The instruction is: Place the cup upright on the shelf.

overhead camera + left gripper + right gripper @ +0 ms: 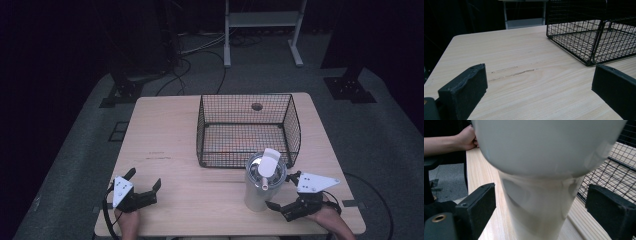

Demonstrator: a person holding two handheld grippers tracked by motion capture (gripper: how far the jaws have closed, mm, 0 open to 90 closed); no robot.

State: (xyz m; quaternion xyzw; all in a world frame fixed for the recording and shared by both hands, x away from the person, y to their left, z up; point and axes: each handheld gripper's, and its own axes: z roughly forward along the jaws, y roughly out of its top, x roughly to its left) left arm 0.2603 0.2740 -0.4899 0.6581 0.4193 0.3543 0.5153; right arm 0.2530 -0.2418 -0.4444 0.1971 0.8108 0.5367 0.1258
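Observation:
A tall white tumbler [261,187] with a lidded top stands upright near the table's front edge, just in front of the black wire basket [295,125]. My right gripper [284,191] is open, its jaws on either side of the tumbler's narrow lower part. In the right gripper view the tumbler [544,157] looms close, and a gap shows between each jaw and its wall. My left gripper [145,179] rests open at the front left with nothing between its jaws. In the left gripper view it [539,85] points across bare wood towards the basket [584,37].
The wooden table [165,130] has a faint scratch [514,72] at its left middle. A dark round spot [257,106] shows through the basket's far side. A person's hand [466,138] lies at the table edge. Stand legs and cables sit on the floor behind.

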